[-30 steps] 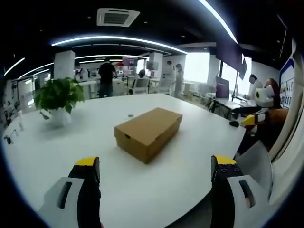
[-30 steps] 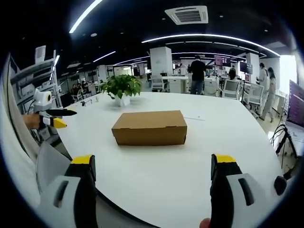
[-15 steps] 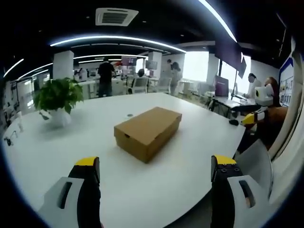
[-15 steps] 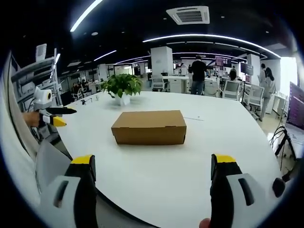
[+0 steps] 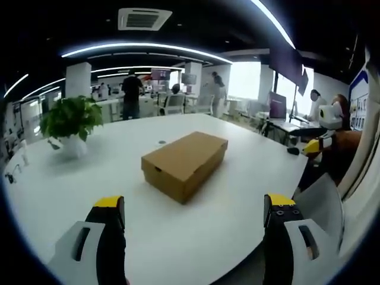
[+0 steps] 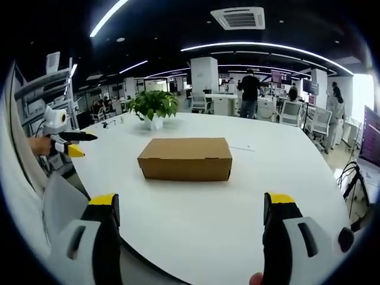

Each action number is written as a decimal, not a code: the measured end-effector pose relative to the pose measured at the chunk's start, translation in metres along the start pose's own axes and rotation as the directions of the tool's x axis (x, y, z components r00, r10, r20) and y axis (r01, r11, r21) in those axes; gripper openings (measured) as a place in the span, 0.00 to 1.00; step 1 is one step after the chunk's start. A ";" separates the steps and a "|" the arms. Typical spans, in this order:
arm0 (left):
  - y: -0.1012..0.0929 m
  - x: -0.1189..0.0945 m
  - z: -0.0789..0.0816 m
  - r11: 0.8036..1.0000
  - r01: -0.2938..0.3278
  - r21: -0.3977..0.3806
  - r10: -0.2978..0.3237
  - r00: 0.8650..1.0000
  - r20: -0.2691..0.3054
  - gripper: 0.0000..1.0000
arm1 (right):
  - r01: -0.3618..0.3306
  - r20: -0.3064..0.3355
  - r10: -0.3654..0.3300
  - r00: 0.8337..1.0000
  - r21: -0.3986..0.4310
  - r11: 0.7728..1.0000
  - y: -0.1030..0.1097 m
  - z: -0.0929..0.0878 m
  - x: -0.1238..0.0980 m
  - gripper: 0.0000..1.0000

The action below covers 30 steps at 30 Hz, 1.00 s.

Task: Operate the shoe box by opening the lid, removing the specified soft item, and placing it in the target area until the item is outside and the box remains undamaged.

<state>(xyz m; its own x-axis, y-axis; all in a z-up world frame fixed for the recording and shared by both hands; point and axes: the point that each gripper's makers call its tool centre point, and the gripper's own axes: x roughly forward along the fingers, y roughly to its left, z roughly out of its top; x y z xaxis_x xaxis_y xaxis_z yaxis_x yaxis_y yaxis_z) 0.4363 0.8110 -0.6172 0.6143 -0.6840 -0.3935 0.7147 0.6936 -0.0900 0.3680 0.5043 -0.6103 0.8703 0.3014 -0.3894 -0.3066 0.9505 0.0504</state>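
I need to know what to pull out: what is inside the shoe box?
Nothing inside can be seen: the shoe box sits closed on the white table, its lid covering the contents. A potted plant stands behind it.

Probably open-plan office: desks [image 6: 225,104], chairs [image 6: 292,113]

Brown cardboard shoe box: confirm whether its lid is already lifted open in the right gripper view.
No, the brown cardboard shoe box sits fully closed on the white table, its lid flat and flush, with nothing touching it.

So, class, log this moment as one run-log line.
shoe box: lid closed, on white table | left gripper: open, short of box | right gripper: open, short of box
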 end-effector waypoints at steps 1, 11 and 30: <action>0.000 0.001 0.000 1.000 0.000 0.000 0.000 1.000 -0.002 1.00 | -0.001 0.000 0.001 1.000 -0.002 1.000 -0.001 0.001 0.001 0.96; 0.001 0.017 -0.001 1.000 0.002 -0.004 -0.002 1.000 -0.009 0.99 | -0.018 -0.001 0.018 1.000 -0.020 1.000 -0.010 0.006 0.017 0.94; 0.013 0.052 -0.005 0.999 -0.026 -0.022 0.025 0.999 -0.023 0.96 | -0.067 -0.014 0.067 0.998 -0.080 0.994 -0.033 0.011 0.058 0.93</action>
<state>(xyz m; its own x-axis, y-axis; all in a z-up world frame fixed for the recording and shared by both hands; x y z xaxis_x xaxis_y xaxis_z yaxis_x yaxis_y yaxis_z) 0.4760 0.7862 -0.6439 0.6243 -0.6607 -0.4169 0.6910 0.7159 -0.0999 0.4324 0.4911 -0.6243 0.8424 0.3629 -0.3984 -0.3946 0.9189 0.0026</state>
